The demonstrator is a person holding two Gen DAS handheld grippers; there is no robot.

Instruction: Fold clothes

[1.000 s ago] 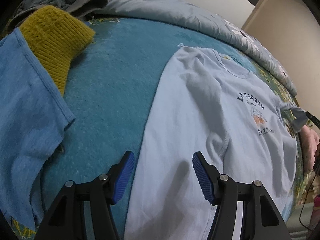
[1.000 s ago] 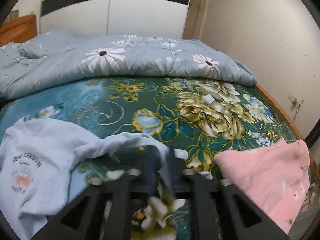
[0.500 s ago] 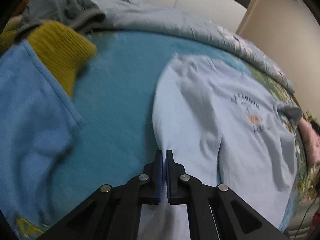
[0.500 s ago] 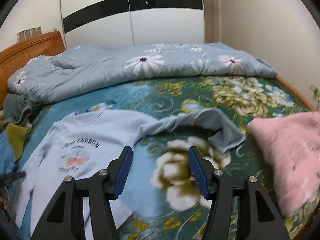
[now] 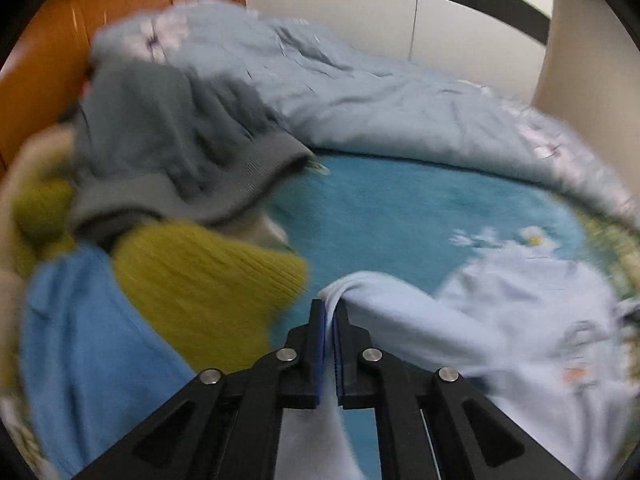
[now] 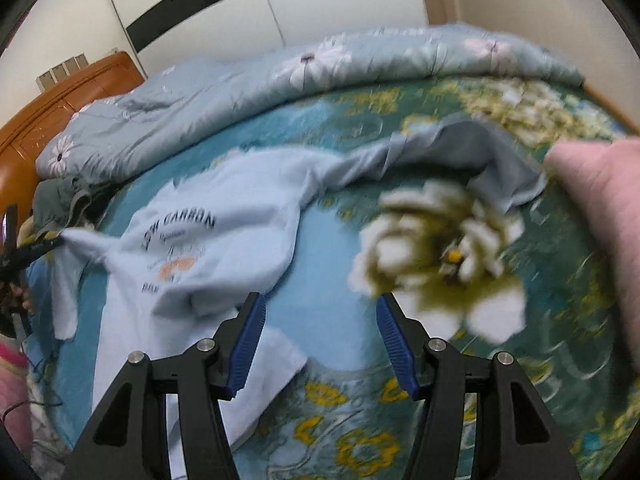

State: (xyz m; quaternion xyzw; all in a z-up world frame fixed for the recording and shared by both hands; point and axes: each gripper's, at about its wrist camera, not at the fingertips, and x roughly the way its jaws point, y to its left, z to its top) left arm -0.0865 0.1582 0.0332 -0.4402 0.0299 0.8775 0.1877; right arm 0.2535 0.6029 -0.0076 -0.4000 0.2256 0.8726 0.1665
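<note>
We see the shirt (image 6: 224,216) lying on the bed (image 6: 440,400). The quilt (image 6: 280,80) lies behind it. The pile of clothes (image 5: 160,200) sits to its left. 1 soft thing (image 6: 604,216) lies to its right.

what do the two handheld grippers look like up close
Both match: the left gripper and right gripper have matte black angular linkage arms with triangular cut-outs and round silver pivot pins. The fingers carry ribbed blue pads on their inner faces. No markings or sleeves show on them.
</note>
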